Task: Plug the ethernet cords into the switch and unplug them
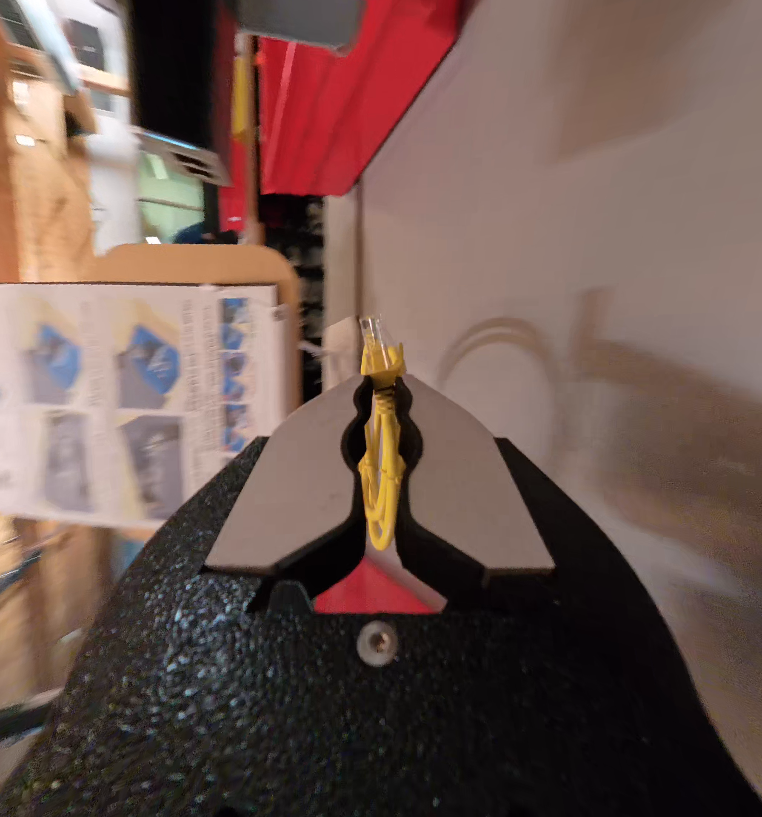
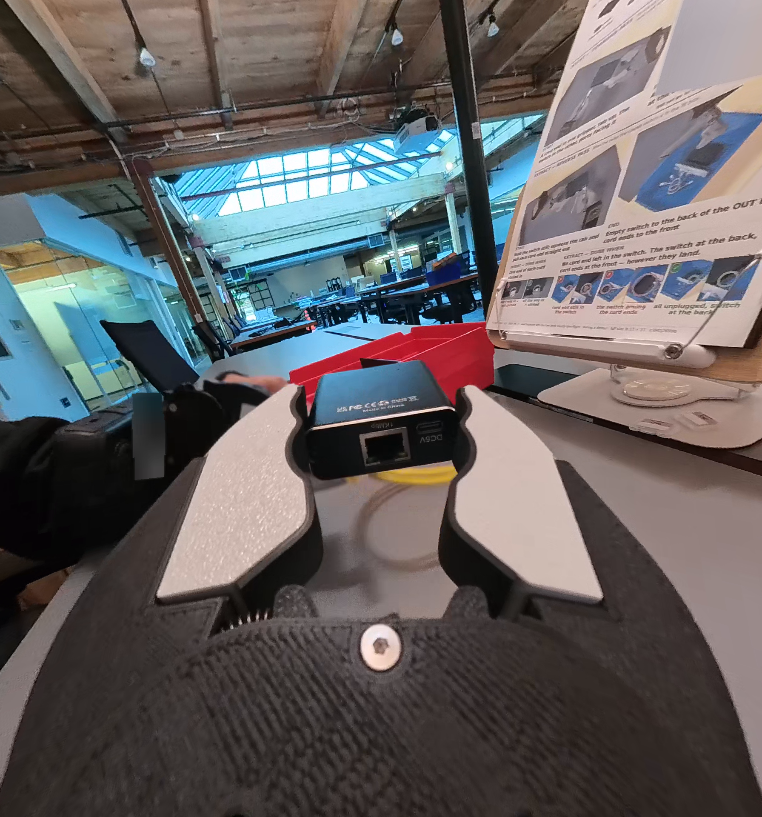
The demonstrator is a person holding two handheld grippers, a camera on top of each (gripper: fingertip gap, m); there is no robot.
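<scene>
In the left wrist view my left gripper is shut on a yellow ethernet cord. Its clear plug sticks out past the fingertips, and the cord loops back between the fingers. This view is rolled sideways and blurred. In the right wrist view my right gripper is shut on a small black switch, held above the table with one port and a small power socket facing the camera. A yellow cord and a pale cord loop lie on the table under the switch.
A red bin sits behind the switch, and shows in the left wrist view. An instruction sheet on a wooden stand is at the right; it is at the left in the left wrist view. A person's dark sleeve is at the left.
</scene>
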